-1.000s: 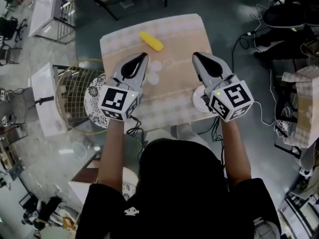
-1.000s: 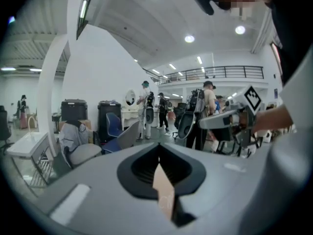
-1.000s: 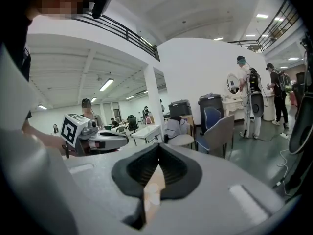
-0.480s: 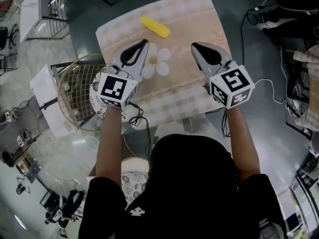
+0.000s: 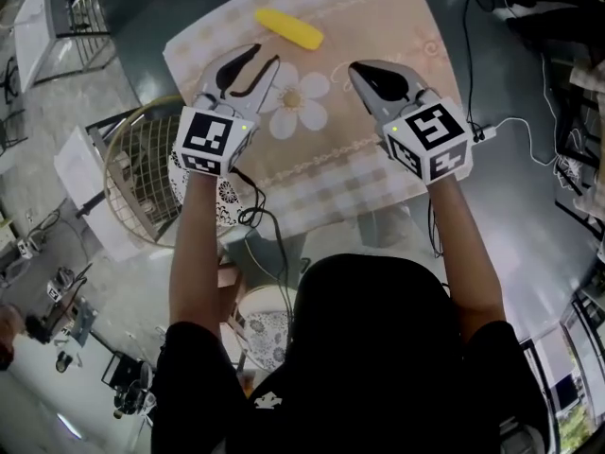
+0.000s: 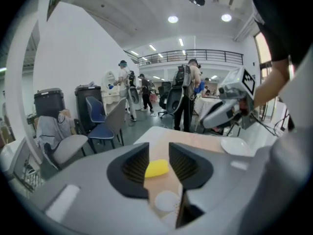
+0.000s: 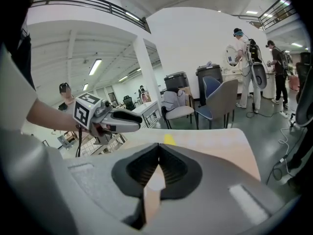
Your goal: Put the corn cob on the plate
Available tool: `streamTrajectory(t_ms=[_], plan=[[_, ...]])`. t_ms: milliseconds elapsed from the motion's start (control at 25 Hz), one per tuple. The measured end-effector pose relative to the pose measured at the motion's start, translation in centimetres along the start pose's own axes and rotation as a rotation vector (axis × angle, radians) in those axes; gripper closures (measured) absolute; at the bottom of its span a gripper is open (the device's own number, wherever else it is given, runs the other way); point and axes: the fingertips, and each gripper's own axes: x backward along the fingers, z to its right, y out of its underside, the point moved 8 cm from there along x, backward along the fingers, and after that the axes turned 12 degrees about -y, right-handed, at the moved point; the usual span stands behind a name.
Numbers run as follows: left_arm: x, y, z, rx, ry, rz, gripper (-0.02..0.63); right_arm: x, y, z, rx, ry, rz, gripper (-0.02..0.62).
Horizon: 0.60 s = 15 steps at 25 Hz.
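The jaws of your left gripper (image 5: 267, 55) have just been opening with nothing between them, those of the right gripper (image 5: 355, 67) are pressed together, so straddle the corn cob (image 5: 288, 28) near the far edge of the bench (image 5: 378, 8) crosswise before closing.

Matt printed tablecloth (image 5: 364, 173), smooth yellow corn cob (image 5: 288, 28), metal wire basket (image 5: 142, 173).

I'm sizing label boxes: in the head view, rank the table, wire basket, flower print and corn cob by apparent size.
1. table
2. wire basket, partly hidden
3. flower print
4. corn cob, about as long as the flower but thinner
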Motion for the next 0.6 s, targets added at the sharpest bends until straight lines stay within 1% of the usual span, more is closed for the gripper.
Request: streamTrajectory(t_ms=[40,160,240,320,440,520,600], plan=[[-0.5,0.3,-0.2,-0.014,0.017,-0.007,0.464,-0.6,0.3,0.2,0.003,-0.004,-0.007,0.592],[-2.2,1.3,-1.0,-0.053,0.071,-0.041,0.422,-2.2,0.8,0.8,-0.004,-0.013,-0.008,0.592],[-3.4,2.1,-1.7,-0.075,0.096,-0.067,0.395,-3.0,1.1,1.1,-0.009,-0.018,-0.01,0.577],[-4.4,2.9,-2.4,-0.114,0.118,-0.108,0.383,-3.7,1.4,1.5,-0.003,-0.018,-0.02,0.565],[-5.7,4.2,-3.3,-0.202,0.16,-0.178,0.365,-5.0,2.0,2.0,0.003,-0.025,-0.046,0.539],[-6.8,5.0,-3.9,-0.282,0.191,-0.228,0.332,-6.0,2.5,2.3,0.009,-0.038,-0.069,0.522],[-7.9,5.7,-4.2,-0.343,0.215,-0.256,0.307,-6.9,3.1,2.7,0.022,-0.036,-0.094,0.506]])
